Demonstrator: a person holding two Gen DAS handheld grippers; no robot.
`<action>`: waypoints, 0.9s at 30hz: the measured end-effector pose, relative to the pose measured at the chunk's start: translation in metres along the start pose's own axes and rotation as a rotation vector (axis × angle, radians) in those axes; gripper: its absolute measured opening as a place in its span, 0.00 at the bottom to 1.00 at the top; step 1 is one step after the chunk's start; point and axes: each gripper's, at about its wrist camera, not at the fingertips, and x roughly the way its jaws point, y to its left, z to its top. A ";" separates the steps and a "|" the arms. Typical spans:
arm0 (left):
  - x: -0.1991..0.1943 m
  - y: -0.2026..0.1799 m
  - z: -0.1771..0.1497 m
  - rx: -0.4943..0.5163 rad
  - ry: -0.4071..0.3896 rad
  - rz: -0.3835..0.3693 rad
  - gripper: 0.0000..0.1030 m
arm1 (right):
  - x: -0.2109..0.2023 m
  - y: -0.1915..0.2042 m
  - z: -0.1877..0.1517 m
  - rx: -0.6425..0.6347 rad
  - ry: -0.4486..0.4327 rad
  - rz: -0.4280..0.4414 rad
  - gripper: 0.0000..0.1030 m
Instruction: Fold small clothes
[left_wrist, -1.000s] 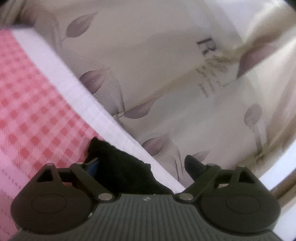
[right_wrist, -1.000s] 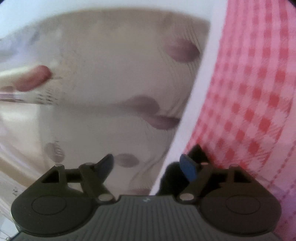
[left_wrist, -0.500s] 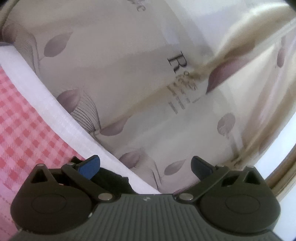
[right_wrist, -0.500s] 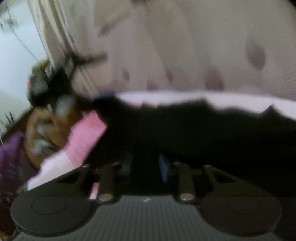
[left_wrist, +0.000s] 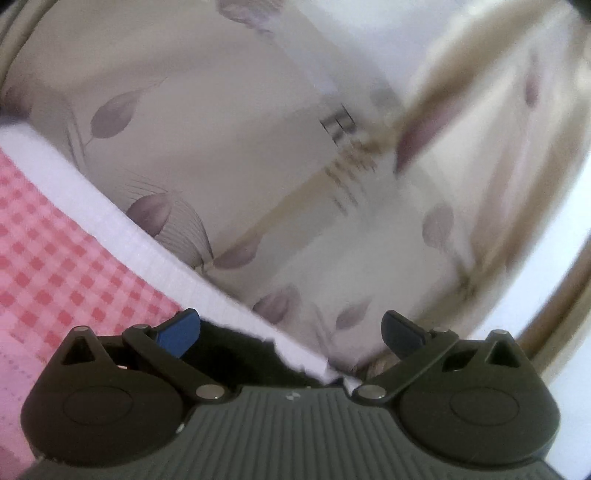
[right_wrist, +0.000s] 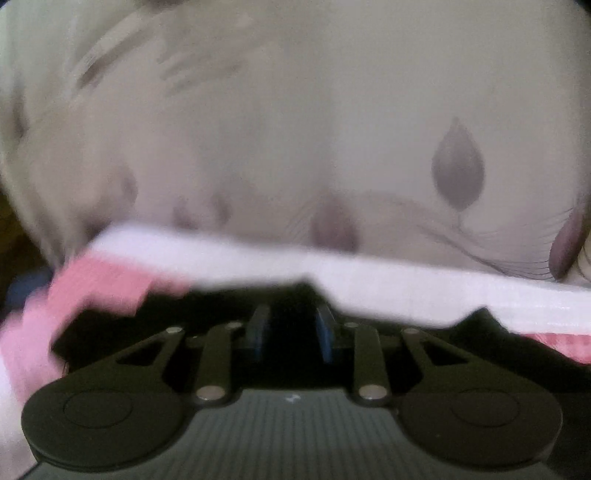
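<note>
A small black garment (right_wrist: 480, 354) lies on a pink checked cloth (left_wrist: 62, 266) with a white border. In the right wrist view my right gripper (right_wrist: 291, 328) is shut on the black garment, its blue pads (right_wrist: 325, 328) close together with dark fabric bunched between them. In the left wrist view my left gripper (left_wrist: 291, 332) stands open wide, with its blue pads (left_wrist: 181, 332) far apart. A fold of the black garment (left_wrist: 236, 354) lies below and just behind the left fingers, and nothing is pinched between them.
A pale bedsheet printed with purple leaves (left_wrist: 229, 140) spreads beyond the white border (left_wrist: 110, 221). The same sheet (right_wrist: 295, 129) fills the upper right wrist view, above the white border (right_wrist: 258, 258). A wooden edge (left_wrist: 554, 302) curves at the far right.
My left gripper has let go of the black garment and opened wide. My right gripper has swung round from the cloth's edge, rolled, and shut on the black garment.
</note>
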 end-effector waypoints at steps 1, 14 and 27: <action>-0.003 -0.003 -0.004 0.017 0.026 -0.019 1.00 | -0.004 -0.010 0.003 0.078 -0.048 0.024 0.27; -0.041 0.018 -0.023 -0.112 0.062 -0.083 1.00 | -0.008 0.071 -0.075 -0.342 0.174 0.334 0.27; -0.039 -0.006 -0.022 0.048 0.113 0.008 1.00 | 0.035 0.035 -0.006 0.147 -0.201 0.167 0.27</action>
